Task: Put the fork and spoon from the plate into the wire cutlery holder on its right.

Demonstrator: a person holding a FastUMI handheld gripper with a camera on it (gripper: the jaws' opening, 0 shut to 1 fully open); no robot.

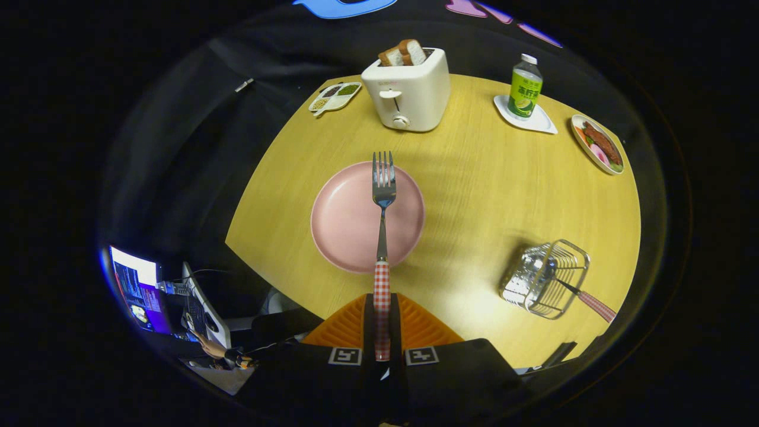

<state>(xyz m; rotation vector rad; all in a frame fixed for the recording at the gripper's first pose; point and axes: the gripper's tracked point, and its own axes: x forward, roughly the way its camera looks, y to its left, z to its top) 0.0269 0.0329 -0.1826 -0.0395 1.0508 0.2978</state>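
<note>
My gripper is shut on the checked handle of the fork, which points straight ahead with its tines up over the far rim of the pink plate. The fork hangs above the plate, which lies bare on the yellow table just beyond my fingers. To the right of the plate stands the wire cutlery holder. A utensil with the same checked handle leans in it, handle sticking out toward the table's near right edge.
A white toaster with bread slices stands beyond the plate. A small divided dish lies to its left. A green bottle on a white coaster and a dish of food sit at the far right. A laptop and a hand show off the table.
</note>
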